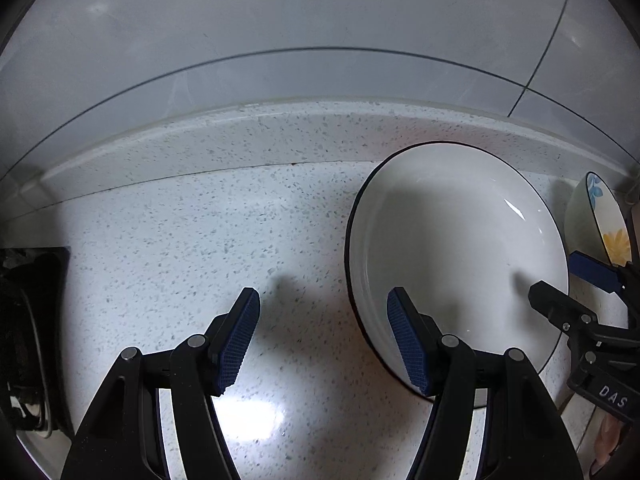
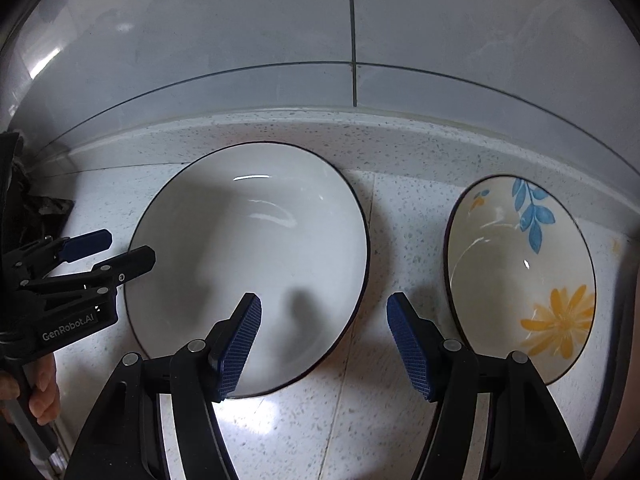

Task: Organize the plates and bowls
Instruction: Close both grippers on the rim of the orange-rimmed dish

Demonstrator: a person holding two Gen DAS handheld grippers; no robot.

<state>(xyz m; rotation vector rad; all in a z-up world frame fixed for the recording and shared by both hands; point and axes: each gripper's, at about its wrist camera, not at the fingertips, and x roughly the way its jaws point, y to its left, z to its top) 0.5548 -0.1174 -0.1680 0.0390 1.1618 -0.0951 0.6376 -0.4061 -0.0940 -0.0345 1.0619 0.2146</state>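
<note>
Speckled stone countertop (image 2: 304, 420) meets a grey tiled wall (image 2: 240, 32).

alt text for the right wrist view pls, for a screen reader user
The open right gripper hangs over a speckled countertop, its jaws straddling the gap between a plain white bowl and a flower-painted bowl. The left gripper, also open, comes in at the left beside the white bowl.
</note>
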